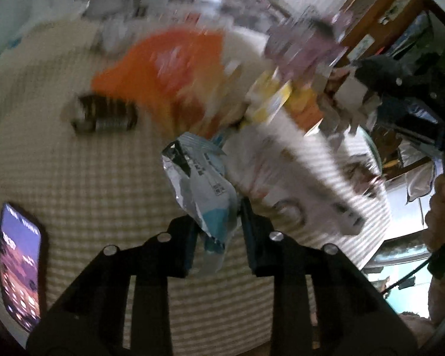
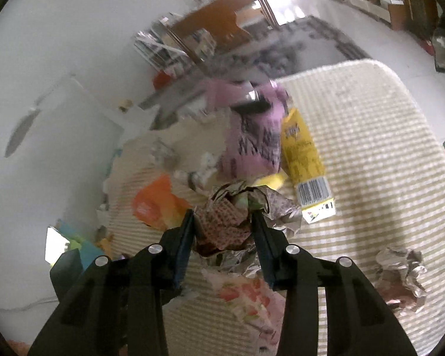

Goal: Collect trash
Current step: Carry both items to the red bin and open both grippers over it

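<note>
In the left wrist view my left gripper point(image 1: 218, 219) is shut on a silver and blue foil wrapper point(image 1: 198, 178), which sticks up out of the jaws above the striped cloth point(image 1: 89, 178). In the right wrist view my right gripper point(image 2: 222, 218) is shut on a crumpled brown patterned wrapper point(image 2: 225, 222) with foil around it, lifted a little off the cloth. More trash lies ahead: an orange plastic bag point(image 2: 152, 204), a yellow carton point(image 2: 305, 160), a pink bag point(image 2: 252, 139) and a crumpled foil ball point(image 2: 400, 276).
A lit phone point(image 1: 20, 270) lies at the left edge of the cloth. A dark can-like thing point(image 1: 103, 115) lies beside the orange bag point(image 1: 163, 68). A floral wrapper point(image 2: 246, 296) sits under the right gripper. A person's hand point(image 1: 442, 216) shows at the far right.
</note>
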`<state>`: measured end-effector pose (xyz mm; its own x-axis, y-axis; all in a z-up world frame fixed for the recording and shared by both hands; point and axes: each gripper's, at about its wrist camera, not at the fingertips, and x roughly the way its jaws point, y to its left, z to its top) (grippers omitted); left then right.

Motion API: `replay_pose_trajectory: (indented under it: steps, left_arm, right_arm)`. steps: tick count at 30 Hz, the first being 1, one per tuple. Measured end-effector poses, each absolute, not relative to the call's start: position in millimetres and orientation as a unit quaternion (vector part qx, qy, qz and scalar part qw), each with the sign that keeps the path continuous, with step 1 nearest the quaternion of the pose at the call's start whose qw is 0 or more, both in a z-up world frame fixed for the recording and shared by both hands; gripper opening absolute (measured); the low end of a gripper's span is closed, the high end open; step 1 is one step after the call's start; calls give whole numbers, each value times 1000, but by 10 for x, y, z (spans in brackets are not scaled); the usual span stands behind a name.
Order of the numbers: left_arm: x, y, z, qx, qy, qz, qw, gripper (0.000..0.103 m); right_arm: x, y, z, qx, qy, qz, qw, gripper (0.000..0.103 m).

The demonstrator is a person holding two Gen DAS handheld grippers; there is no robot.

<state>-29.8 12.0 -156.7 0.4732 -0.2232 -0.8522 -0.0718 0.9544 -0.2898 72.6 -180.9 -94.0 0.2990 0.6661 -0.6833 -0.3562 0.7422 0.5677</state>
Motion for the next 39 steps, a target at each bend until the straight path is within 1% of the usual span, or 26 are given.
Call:
replay_pose_trajectory:
  steps: [9,18,28,39]
  left_arm:
    - [-105,-83,-1103,-142,457,-70,875,26]
    - [186,-487,-788,-137,426,-106,888,26]
    - [499,-1162,-632,-116,417,-129,892,26]
    - [980,-2118,-615,-88,422,-176,885,26]
  right_arm:
    - [635,-2130,-651,182,467,326,802,39]
    - [681,-2686,-602,209,457,297,812,39]
    - [939,-3442,-588,226,438,253,833,39]
    - [1228,-4389,-775,265,435,204,836,40]
